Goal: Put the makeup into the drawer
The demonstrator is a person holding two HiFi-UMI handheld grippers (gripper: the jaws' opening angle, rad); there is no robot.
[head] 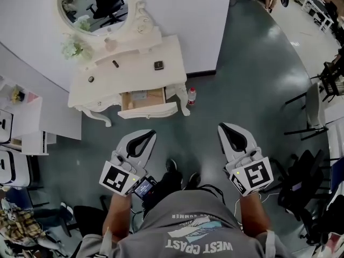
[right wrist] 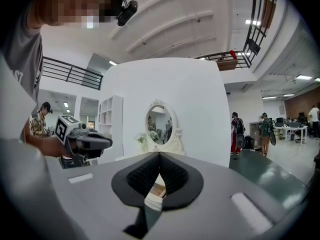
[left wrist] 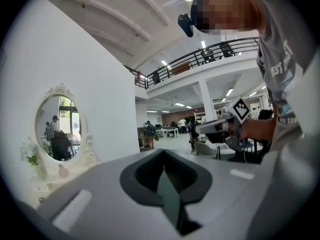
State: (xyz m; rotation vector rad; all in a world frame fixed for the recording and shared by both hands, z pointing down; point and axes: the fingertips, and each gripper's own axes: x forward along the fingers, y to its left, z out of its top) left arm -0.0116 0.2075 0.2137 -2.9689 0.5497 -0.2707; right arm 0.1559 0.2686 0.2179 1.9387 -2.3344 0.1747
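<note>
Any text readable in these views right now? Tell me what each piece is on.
"WEST COAST": shirt, upside down in the head view.
"SUMMER": smaller line above it on the shirt; the rest is unreadable.
Marker cubes: square patterns only, no words.
Bottle label: too small to read.

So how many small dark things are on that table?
3: a square one at the right, a stick mid-table, a round one front left. More may lie hidden in the drawer.
</note>
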